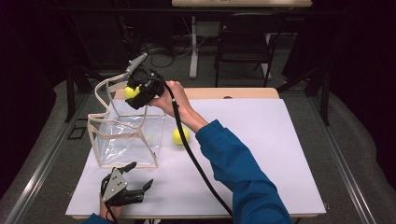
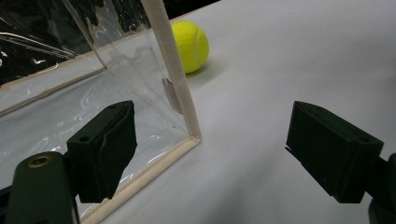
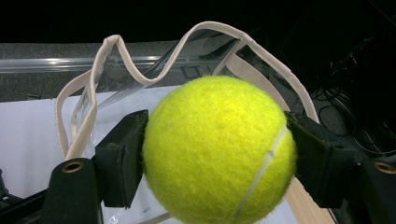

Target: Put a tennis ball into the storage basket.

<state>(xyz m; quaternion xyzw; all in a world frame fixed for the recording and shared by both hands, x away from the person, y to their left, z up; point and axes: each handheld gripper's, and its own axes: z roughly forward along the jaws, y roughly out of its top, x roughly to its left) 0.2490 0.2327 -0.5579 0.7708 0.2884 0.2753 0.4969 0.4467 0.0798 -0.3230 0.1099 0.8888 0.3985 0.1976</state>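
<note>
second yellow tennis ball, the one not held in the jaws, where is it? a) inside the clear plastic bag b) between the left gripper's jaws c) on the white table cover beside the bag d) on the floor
c: the loose yellow tennis ball lies on the white table cover just outside the clear plastic bag with beige trim, while the right gripper holds the other yellow tennis ball above the bag's opening.

The right gripper [image 1: 133, 91] has a black body, a grey three-cornered plate on top and a black cable [image 1: 196, 158] trailing from it. The left gripper [image 1: 140, 179] is built alike, its plate showing small screws. In the gripper views, each jaw is a black rectangular block on a dark arm with a brass-coloured eyelet. The person wears a blue long sleeve [image 1: 243, 172].
</note>
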